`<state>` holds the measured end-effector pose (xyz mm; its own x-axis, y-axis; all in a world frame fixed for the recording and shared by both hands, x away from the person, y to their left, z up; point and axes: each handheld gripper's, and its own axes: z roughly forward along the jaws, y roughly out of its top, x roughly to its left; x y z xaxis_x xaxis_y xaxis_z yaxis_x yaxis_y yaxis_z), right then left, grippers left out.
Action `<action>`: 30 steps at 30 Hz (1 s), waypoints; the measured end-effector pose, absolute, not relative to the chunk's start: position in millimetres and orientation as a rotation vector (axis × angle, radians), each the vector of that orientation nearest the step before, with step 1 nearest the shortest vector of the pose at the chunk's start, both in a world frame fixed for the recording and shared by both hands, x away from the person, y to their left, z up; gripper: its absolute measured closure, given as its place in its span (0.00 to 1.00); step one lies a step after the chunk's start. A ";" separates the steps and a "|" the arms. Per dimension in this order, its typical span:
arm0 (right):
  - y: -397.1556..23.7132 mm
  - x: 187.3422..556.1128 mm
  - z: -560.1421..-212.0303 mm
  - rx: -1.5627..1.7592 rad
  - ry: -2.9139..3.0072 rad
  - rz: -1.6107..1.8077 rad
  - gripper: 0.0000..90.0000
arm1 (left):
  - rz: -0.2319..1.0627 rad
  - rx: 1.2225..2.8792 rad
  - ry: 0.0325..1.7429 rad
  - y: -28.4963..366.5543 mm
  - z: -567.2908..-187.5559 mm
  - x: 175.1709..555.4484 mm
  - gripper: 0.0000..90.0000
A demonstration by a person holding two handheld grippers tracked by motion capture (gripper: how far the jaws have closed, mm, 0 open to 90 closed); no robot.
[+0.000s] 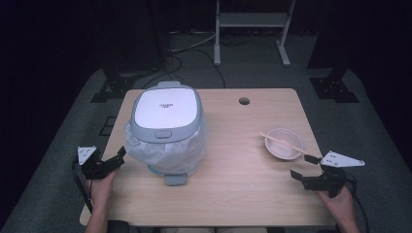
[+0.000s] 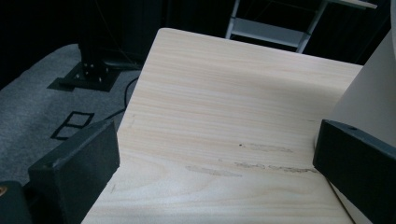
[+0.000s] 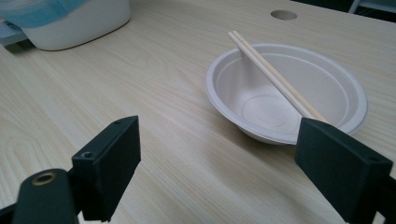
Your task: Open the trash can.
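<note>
Left gripper (image 1: 118,156) at counter's (image 1: 233,194) near-left edge, jaws spread wide, nothing between, held by left hand (image 1: 101,187). Right gripper (image 1: 303,167) over counter's near-right corner, jaws wide apart, empty, pointing leftward, right hand (image 1: 342,204) behind.

The desk (image 1: 233,160) is pale wood with a round hole (image 1: 244,101) near its far edge. Beyond the desk, on grey carpet (image 1: 252,73), stands a white frame (image 1: 252,22), with black cables (image 1: 194,53) just left of it.
</note>
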<state>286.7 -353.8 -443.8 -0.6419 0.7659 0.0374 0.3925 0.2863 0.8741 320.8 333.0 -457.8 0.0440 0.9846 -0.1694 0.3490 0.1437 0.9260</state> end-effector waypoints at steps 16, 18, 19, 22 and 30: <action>-352.8 289.2 -445.0 1.056 2.171 1.307 0.15 | 0.877 1.381 1.424 323.6 -452.6 338.0 0.00; -352.2 288.3 -444.4 1.059 2.171 1.305 0.15 | 0.878 1.392 1.421 322.9 -452.0 340.6 0.00; -351.9 288.1 -444.2 1.059 2.171 1.306 0.15 | 0.875 1.394 1.420 322.5 -451.6 342.1 0.00; -351.7 287.9 -443.9 1.051 2.168 1.303 0.15 | 0.874 1.391 1.422 320.9 -449.8 347.4 0.00; -351.5 286.0 -442.9 1.052 2.158 1.298 0.15 | 0.886 1.411 1.406 312.2 -447.6 355.7 0.00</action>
<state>286.0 -351.5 -442.9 -0.6314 0.7747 0.0342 0.3933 0.2819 0.8751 355.7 312.2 -447.6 0.0863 0.9896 -0.1151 0.3229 0.0815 0.9429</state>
